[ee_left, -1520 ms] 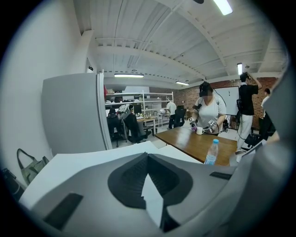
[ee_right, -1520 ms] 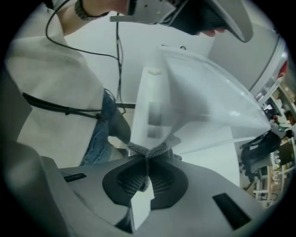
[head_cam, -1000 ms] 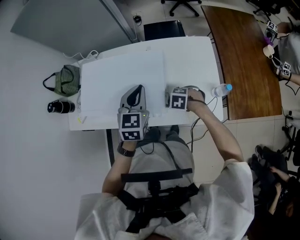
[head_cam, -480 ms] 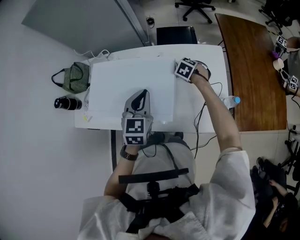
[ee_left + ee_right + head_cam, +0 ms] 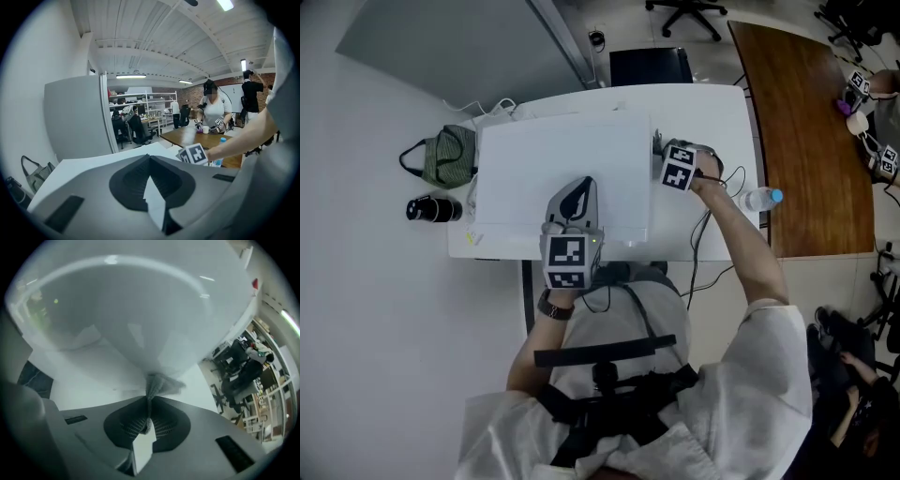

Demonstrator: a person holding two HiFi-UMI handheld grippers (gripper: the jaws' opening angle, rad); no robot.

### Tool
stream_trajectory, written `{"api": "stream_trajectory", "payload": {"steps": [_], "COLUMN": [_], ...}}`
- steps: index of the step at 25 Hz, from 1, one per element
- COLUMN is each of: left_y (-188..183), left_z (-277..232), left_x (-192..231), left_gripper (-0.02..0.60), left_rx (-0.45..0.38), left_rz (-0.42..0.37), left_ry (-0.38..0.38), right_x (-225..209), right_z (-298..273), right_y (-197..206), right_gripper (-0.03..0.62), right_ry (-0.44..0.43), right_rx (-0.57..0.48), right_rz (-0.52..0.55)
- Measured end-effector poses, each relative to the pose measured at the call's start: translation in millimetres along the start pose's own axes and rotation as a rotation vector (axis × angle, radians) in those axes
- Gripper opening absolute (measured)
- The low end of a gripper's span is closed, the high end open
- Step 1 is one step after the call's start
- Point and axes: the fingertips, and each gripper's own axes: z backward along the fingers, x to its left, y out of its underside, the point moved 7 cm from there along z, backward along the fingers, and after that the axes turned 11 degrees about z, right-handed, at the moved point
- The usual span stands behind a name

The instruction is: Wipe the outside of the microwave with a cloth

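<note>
Only the head view takes in the whole white box-shaped microwave, seen from above in the middle of the frame on a white table, with its long axis running left to right across the picture. A green fabric bag and a black cylinder lie at the frame's left, and a clear plastic water bottle with a blue cap lies at the right. That view does not show the cloth. Only the right gripper view does: a grey mesh cloth rises from the jaws at lower centre as a narrow twisted strand. It fans out at the top, where it touches the microwave's white wall, which fills the upper half of that frame. The right gripper has its jaws clamped on this cloth. In the head view the right gripper sits against the microwave's right side and points toward the frame's left. The left gripper rests on the microwave's top near its lower edge and points up the frame. In its own view the left gripper has its jaws together at the tips, with nothing between them. The same view shows the flat white top beyond and the right gripper's marker cube at centre right.
</note>
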Motion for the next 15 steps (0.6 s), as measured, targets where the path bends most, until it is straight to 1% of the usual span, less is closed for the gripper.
{"api": "stream_trajectory", "payload": {"steps": [4,9,11,13,14,15], "left_y": [2,6,7,7,8,8], "left_z": [-5,-11,-12,-13,-13,-13], "left_x": [-5,-15,-17,-17,-18,-18], "left_gripper": [0.023,0.023,0.023,0.023,0.023,0.023], "left_rx": [0.005,0.012,0.015,0.016,0.015,0.014], "left_rz": [-0.005,-0.010,-0.010,-0.011,-0.011,-0.011], "left_ry": [0.028,0.059,0.066,0.067,0.067,0.066], "right_x": [78,171,204,233,241,244], "right_z": [7,21,27,31,32,31], "right_y": [-18,-25,-24,-20,-18,-15], "right_gripper": [0.017,0.017,0.017,0.017,0.017,0.017], "right_ry": [-0.103,-0.296,-0.403,-0.544,-0.607,-0.648], "right_rx": [-0.035,-0.044,-0.050,-0.059,-0.065,-0.066], "right_rz": [0.137,0.277,0.334,0.393,0.407,0.407]}}
